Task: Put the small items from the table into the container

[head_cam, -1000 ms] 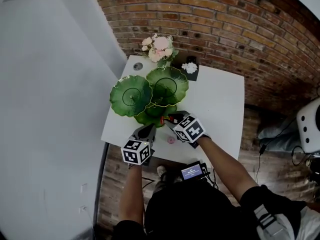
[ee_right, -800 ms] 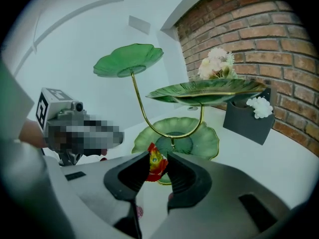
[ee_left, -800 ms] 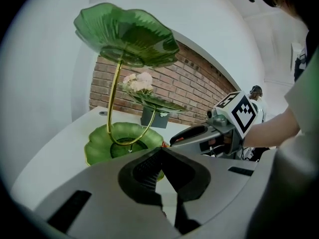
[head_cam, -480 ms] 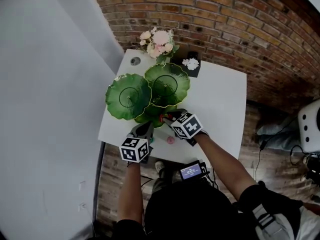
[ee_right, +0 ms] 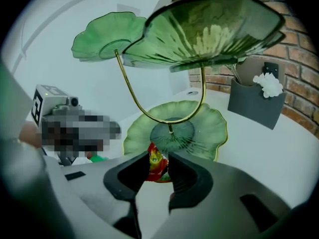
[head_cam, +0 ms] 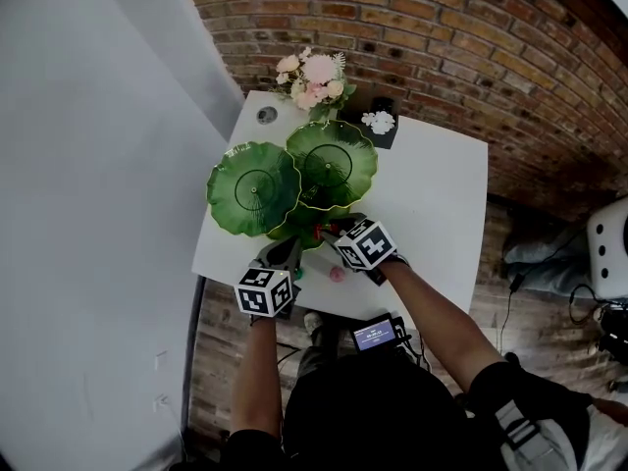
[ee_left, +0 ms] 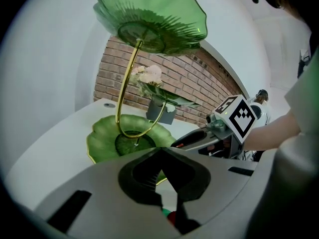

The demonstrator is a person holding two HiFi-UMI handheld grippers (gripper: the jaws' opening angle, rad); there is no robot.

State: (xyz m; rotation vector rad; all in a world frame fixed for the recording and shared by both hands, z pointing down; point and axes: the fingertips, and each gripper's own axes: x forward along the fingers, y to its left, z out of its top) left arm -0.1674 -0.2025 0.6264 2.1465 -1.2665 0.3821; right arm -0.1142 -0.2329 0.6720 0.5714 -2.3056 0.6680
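A green leaf-shaped tiered stand rises on a gold stem from its lowest dish on the white table. My right gripper is at that dish's near rim, shut on a red and yellow wrapped candy. My left gripper is to its left near the table's front edge, with its jaws shut. A small green and red item shows just under its tips; whether it is pinched is hidden. A pink item lies on the table between the grippers.
A vase of pink flowers and a dark holder with a white flower stand at the table's far edge, before a brick wall. The two upper leaf dishes overhang the lowest one.
Both grippers have sunk a little toward the table. The right one still grips the candy and the left one stays shut.
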